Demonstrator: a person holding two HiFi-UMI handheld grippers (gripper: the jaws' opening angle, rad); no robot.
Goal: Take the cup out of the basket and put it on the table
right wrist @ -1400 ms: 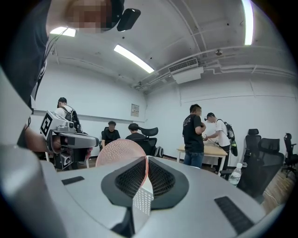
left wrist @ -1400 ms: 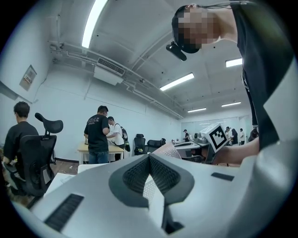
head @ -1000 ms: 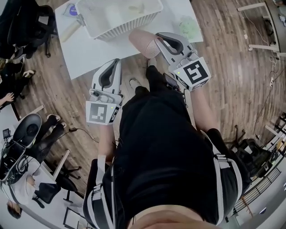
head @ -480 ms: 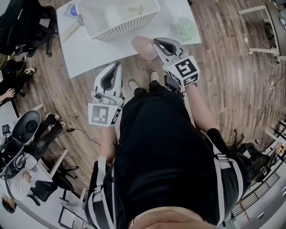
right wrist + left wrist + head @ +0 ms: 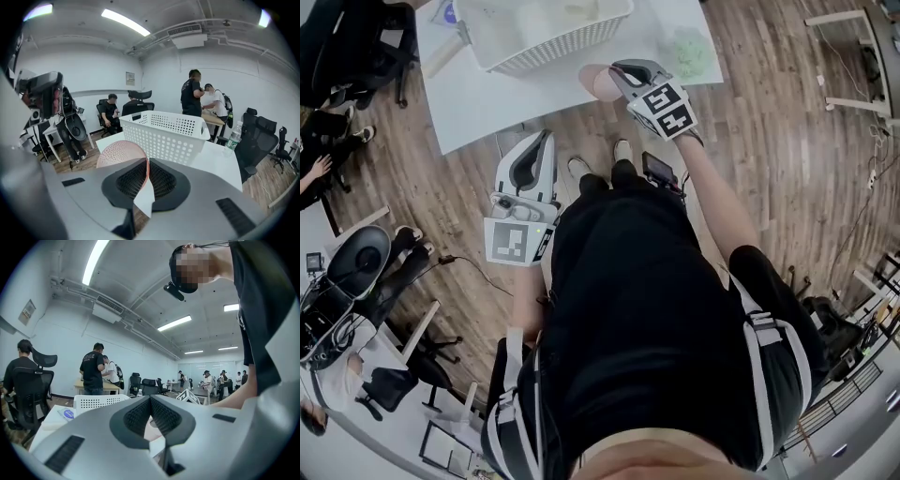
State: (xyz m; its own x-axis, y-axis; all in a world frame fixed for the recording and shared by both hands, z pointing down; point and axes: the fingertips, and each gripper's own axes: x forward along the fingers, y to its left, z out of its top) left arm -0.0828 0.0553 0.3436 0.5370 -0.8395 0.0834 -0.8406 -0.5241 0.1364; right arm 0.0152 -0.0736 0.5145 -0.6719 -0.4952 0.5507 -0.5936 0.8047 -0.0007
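Right hand-held gripper (image 5: 616, 75): clenched on the wall of the pink cup (image 5: 596, 82). In the right gripper view the thin pink rim runs between the two pads, and the dotted body of the cup (image 5: 118, 153) stands to the left of the jaws.

Change from one second ago: this hand-held gripper shows smaller in the head view and has gone from over the wooden floor to the near edge of the white table (image 5: 487, 103). Its marker cube is now tilted away from the camera. The cup has travelled with it and is out of the white perforated basket (image 5: 558, 47), just in front of the basket's near wall and at the table's edge. Whether the cup touches the table cannot be told.

Basket (image 5: 171, 133) and table (image 5: 218, 161): both are in place. A pale green object (image 5: 692, 52) lies on the table to the right of the basket.

Left hand-held gripper (image 5: 547, 139): it sits in nearly the same spot as before, over the floor and short of the table. Its jaws are clenched together on nothing (image 5: 150, 401).
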